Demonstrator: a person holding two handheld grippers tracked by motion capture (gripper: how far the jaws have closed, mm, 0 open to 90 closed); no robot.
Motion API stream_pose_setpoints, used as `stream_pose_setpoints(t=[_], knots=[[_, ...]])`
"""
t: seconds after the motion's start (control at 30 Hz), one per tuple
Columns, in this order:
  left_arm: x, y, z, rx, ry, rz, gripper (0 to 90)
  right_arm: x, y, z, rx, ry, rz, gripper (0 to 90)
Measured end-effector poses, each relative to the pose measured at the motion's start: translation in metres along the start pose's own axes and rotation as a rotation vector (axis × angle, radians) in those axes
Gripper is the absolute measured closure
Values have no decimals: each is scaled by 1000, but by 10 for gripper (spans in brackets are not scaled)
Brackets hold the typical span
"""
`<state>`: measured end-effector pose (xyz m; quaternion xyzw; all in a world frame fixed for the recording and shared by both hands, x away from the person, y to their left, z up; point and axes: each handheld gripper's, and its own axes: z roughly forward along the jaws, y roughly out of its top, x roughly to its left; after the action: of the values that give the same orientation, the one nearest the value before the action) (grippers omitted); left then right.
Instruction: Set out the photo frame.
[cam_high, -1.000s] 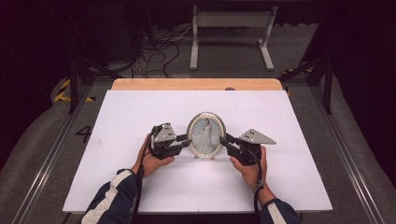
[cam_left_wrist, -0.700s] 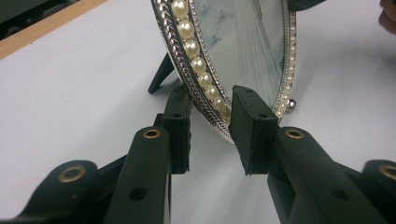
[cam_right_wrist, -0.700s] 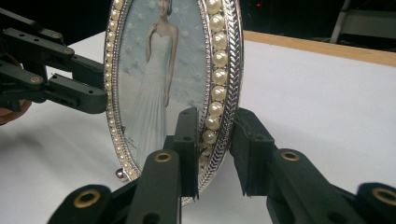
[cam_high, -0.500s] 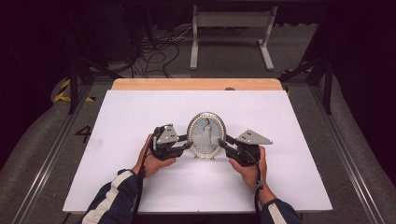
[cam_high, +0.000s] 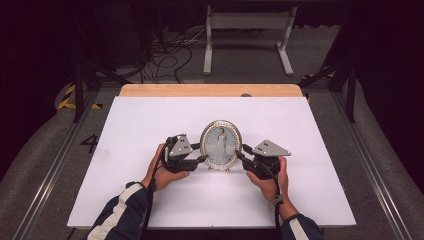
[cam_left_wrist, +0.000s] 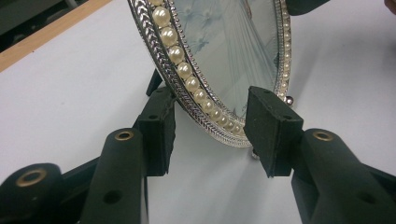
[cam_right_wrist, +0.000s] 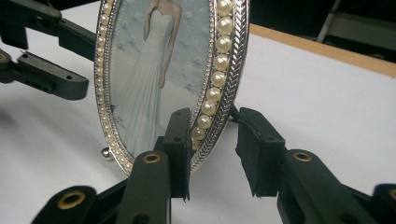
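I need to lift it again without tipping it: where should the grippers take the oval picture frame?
Grip the lower rim of the oval picture frame on both sides, left gripper from its left, right gripper from its right. It stands upright on small feet. The rim is thin and beaded, so one pad should go in front and one behind. Both grippers' jaws have just been opening around that rim.

We find the white tabletop (cam_high: 150, 130) evenly and brightly lit from above against a dark, underexposed surround, with soft shadows under the hands, mild glare on the picture frame (cam_left_wrist: 224, 56) glass, and near fingers (cam_right_wrist: 261, 149) slightly soft.
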<state>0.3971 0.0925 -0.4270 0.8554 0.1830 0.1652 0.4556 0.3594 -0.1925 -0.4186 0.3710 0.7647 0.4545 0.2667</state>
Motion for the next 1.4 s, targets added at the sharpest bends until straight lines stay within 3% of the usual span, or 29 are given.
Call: stream_pose_setpoints(t=[0.23, 0.6, 0.73, 0.9, 1.03, 1.4], knots=[[-2, 1, -2, 10, 11, 15, 512, 1, 1, -1, 15, -7, -53, 651], [-3, 0, -8, 23, 23, 36, 538, 1, 1, -3, 30, -21, -80, 644], [-3, 0, -9, 19, 22, 29, 580, 1, 1, -3, 35, -13, -79, 672], [-3, -2, -11, 32, 38, 48, 651, 2, 0, -2, 41, -4, -84, 696], [-4, -2, -14, 25, 13, 56, 683, 2, 0, -2, 48, -9, -90, 692], [-6, -3, -21, 31, 29, 76, 642, 4, 1, -6, 55, -18, -138, 673]])
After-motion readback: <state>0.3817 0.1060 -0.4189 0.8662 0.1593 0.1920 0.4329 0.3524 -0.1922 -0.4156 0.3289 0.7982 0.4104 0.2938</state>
